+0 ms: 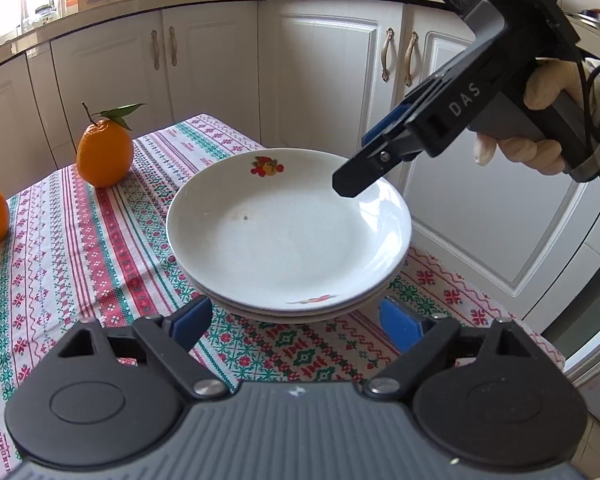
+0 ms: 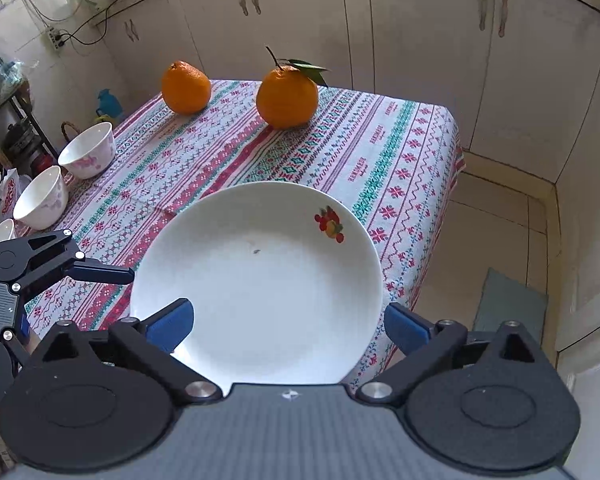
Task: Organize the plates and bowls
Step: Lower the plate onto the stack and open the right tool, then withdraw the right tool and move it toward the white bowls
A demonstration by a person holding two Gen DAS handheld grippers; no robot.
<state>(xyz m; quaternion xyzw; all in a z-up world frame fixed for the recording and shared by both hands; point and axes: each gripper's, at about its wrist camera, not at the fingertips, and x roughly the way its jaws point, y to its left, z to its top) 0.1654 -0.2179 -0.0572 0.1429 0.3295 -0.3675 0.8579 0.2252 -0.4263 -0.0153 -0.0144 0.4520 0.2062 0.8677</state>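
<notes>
Blue pads of the left tool (image 1: 296, 322) sit spread to either side of the near rim of a stack of plates (image 1: 288, 232), with nothing pinched; the rim lies just ahead of them and slightly above, so the pads flank it without pressing. The stack, two or perhaps three white plates with a fruit motif, rests on the patterned tablecloth of the table (image 1: 100, 240), and the edges under the top plate are too tightly nested to count surely.

On the far side of the stack the right tool (image 2: 286, 326) hangs above the rim, a gloved hand (image 1: 540, 120) on its grip. In its own view its fingers stand wide apart over the top plate, touching nothing.

Beyond the right tool's left finger three white bowls (image 2: 88, 150) line the table's edge, well apart from the plates. Two oranges (image 2: 286, 96) stand past the plates, farther ahead of both tools.

By my judgement the plate-stacking step is just complete: the top plate lies released on the pile. Next come the bowls. That calls for swinging a tool over to them, straddling one thin wall, closing gently and nesting it into its neighbour without knocking any off the edge.
</notes>
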